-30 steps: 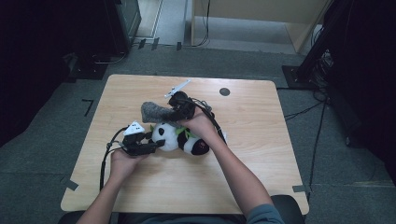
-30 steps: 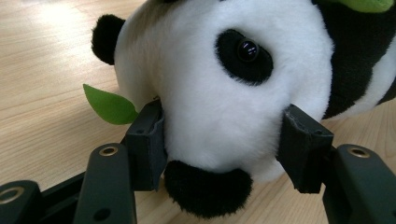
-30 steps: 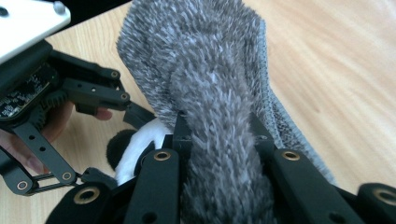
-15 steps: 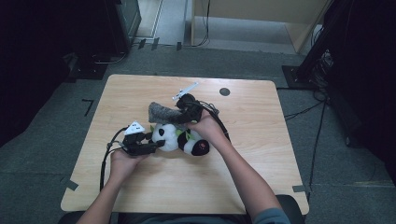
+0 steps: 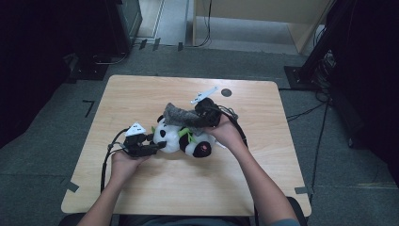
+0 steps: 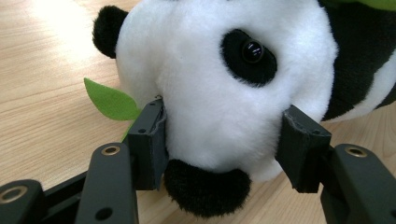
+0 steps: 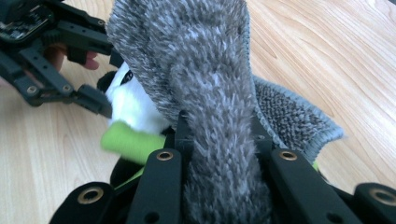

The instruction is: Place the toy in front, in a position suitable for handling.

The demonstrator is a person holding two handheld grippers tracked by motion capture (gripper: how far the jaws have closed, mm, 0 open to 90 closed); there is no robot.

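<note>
High view, table: a light wooden table is seen mid-frame, on grey floor; a small dark round mark lies near its upper edge.
High view, toy: a plush panda is laid on its side at the table's centre, head toward frame left.
High view, left gripper: the left gripper is held at the panda's head, left of centre, by the person's left hand.
High view, right gripper: the right gripper is held above the panda, with a grey fuzzy cloth carried in it over the toy's back.
High view, room: wide bare wood is left along the lower edge and at both sides; the upper left corner is also open.

Left gripper view, jaws: the jaws are spread, one pad pressed on each side of the panda's muzzle, so the head is clasped between them.
Left gripper view, toy: the black nose sits low between the jaws; a green felt leaf projects at frame left, beside the left pad.
Left gripper view, room: bare wood is seen upper left.

Right gripper view, jaws: the jaws are drawn close, the grey cloth pinched between them and rising up the frame.
Right gripper view, beyond: the panda's white face and a green stalk are seen beneath the cloth; the left gripper is seen upper left.
Right gripper view, room: open wood lies at frame right.
</note>
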